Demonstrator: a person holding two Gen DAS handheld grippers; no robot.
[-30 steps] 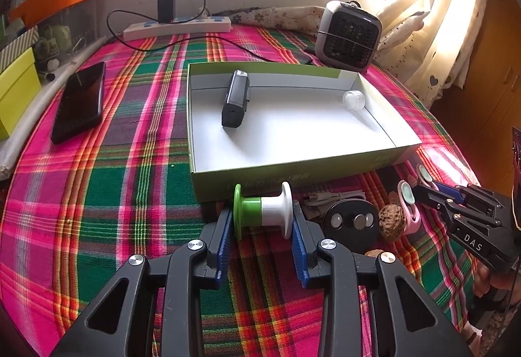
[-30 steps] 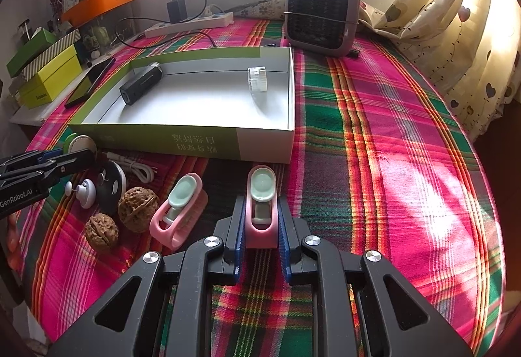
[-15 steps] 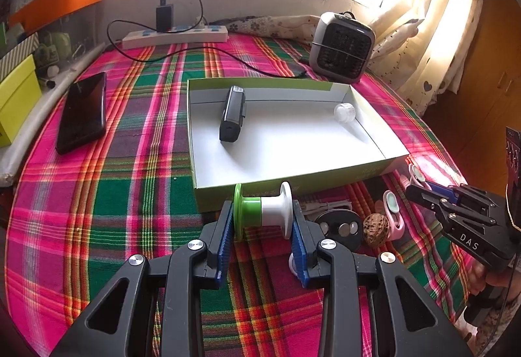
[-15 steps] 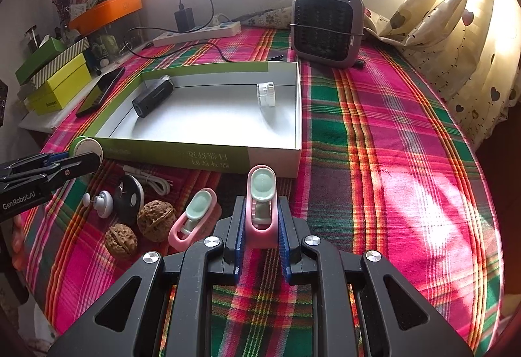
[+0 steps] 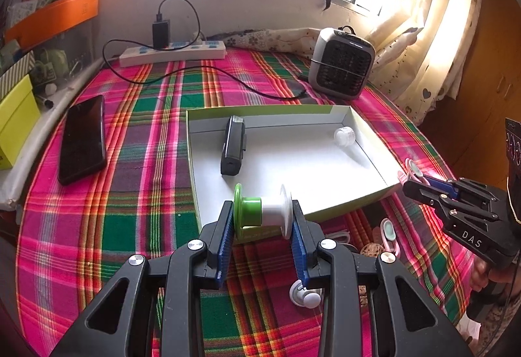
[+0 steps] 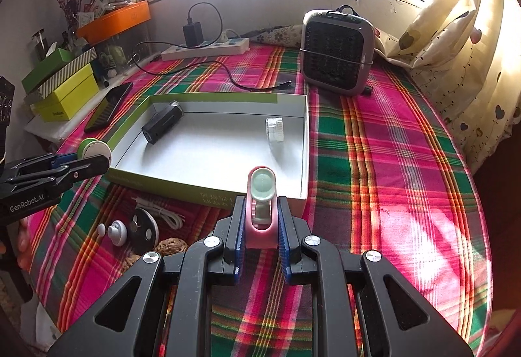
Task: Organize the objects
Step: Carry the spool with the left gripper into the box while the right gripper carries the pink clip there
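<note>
My left gripper (image 5: 262,220) is shut on a green and white spool (image 5: 262,210), held above the near wall of the green-edged white box (image 5: 325,212). My right gripper (image 6: 260,223) is shut on a pink clip with a pale green pad (image 6: 261,197), held above the box's near right corner (image 6: 301,194). In the box lie a black rectangular device (image 5: 232,145) and a small clear jar (image 5: 344,136). The right gripper also shows at the right of the left wrist view (image 5: 423,186).
In front of the box on the plaid cloth lie a second pink clip (image 5: 389,235), walnuts (image 6: 171,244), a black disc (image 6: 143,230), a white knob (image 6: 115,231) and a white cable (image 6: 166,215). A phone (image 5: 83,138), power strip (image 5: 172,52) and small heater (image 6: 335,59) stand beyond.
Both grippers have risen and moved forward toward the box, each with its object still held. The loose items on the cloth have slid lower in both views.
</note>
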